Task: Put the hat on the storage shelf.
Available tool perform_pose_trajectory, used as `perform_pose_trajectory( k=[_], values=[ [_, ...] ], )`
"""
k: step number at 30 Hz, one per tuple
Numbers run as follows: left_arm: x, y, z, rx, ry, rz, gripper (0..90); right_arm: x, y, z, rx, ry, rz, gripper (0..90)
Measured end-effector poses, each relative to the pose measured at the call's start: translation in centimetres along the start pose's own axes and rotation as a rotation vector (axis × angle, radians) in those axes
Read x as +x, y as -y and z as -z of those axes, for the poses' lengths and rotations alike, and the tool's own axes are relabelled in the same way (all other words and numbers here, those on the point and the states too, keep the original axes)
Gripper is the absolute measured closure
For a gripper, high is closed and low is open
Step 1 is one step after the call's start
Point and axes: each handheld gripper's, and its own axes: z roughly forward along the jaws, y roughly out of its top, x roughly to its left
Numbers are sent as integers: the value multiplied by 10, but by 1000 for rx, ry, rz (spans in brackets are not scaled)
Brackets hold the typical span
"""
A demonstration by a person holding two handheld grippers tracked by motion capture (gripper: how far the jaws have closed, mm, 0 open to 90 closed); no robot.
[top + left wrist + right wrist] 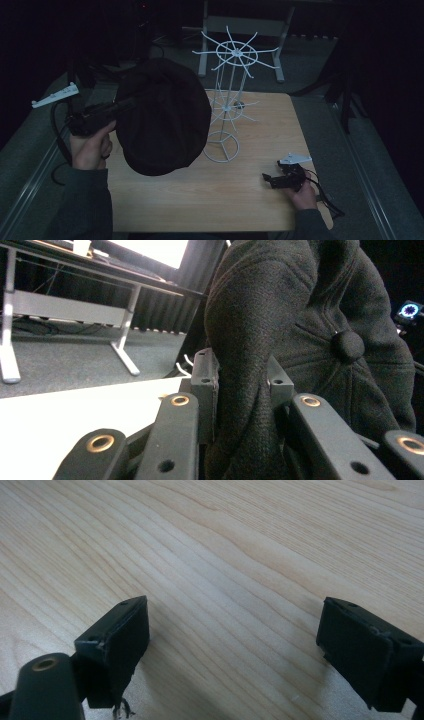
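A black wool cap (162, 117) with a button on its crown (348, 346) hangs in the air over the left half of the wooden table (260, 200). My left gripper (125, 106) is shut on the cap's edge; in the left gripper view the fabric (245, 390) is pinched between the two jaws. A white wire display stand (227, 95) with radiating arms stands at the table's middle, just right of the cap. My right gripper (270, 179) rests low near the table's right front, open, with bare wood (235, 630) between its jaws.
Grey desk legs (240, 25) stand on the carpet beyond the table. Dark curtains surround the area. A metal rail (30, 185) runs along the floor at the left. Bare tabletop lies between the stand and the right gripper.
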Motion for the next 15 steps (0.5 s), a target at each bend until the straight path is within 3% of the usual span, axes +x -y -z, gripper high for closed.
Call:
perform_pose_trajectory(
  k=[15],
  values=[
    [-5,-3,-4,-8,35,-7,753,0,0,0,0,0,0,135]
  ],
)
